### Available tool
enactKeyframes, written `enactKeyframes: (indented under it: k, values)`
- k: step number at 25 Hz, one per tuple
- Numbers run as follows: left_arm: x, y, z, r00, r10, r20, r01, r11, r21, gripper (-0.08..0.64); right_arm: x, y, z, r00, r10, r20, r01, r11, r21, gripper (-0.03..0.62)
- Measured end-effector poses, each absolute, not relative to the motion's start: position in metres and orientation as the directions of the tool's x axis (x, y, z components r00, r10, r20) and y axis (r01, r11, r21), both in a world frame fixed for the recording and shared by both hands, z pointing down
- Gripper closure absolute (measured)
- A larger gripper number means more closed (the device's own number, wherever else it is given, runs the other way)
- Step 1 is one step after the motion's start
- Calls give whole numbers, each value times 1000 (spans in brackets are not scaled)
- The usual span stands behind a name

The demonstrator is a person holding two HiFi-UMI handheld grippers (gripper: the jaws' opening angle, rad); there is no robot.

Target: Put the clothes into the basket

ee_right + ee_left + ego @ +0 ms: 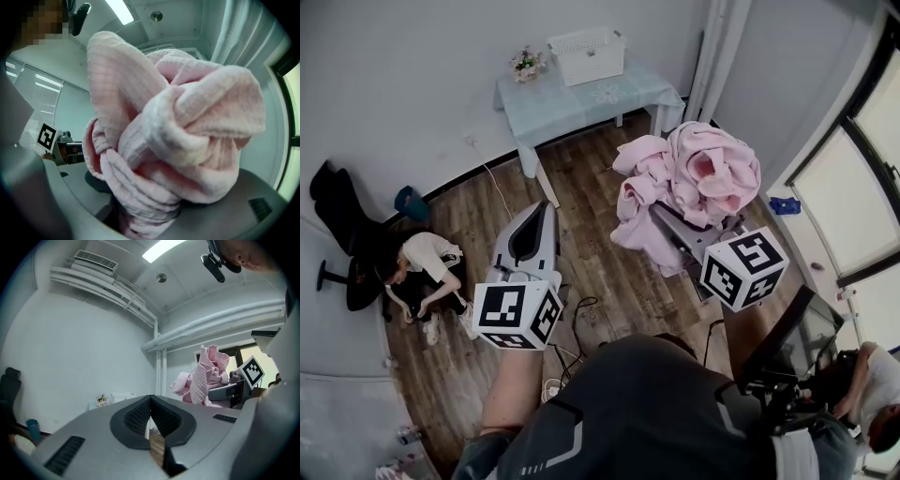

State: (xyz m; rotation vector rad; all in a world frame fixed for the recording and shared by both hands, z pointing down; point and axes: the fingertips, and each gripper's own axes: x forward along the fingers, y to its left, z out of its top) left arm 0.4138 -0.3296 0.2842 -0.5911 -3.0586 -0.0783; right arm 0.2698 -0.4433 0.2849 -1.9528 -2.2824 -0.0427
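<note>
A big bundle of pink clothes [694,183] hangs in front of me over the wooden floor, and my right gripper [680,230] is shut on it, its jaws buried in the cloth. The right gripper view is filled by the pink clothes [173,140] bunched between the jaws of the right gripper [145,206]. My left gripper [544,208] points ahead, to the left of the bundle, shut with nothing in it; in its own view the left gripper [151,418] shows only a thin slit. A white basket [586,54] stands on the far table [534,103], also small as the basket [121,397].
A person [422,267] sits on the floor at the left beside a black chair [337,220]. Cables [577,314] lie on the floor near my feet. A small bunch of flowers [527,63] stands by the basket. Windows and a curtain [722,56] line the right side.
</note>
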Motion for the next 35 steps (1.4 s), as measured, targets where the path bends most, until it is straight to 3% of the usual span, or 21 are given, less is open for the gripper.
enactKeyframes:
  k: [7,11,24,31,35]
  values:
    - [369,-306,318,-933,357,43,360,931,65,557,225,-425,317,-160,980,121,981,172,-96,218]
    - [379,-267,294,-940,334,68,339,935,101,557,235,-385,284,-175,971,162,977,192,-91,218]
    - [366,-230,293,-916,400,28,400,913,73,557,218,-347,289,-113,988,104,988,123,-96,218]
    - [292,-174,268,-910,408,67,413,907,82,557,144,-290,263,-88,988,126,988,103,-119,218]
    - [284,-174,275,-903,422,84,428,900,82,557,134,-292,265,-88,989,115,987,102,-121,218]
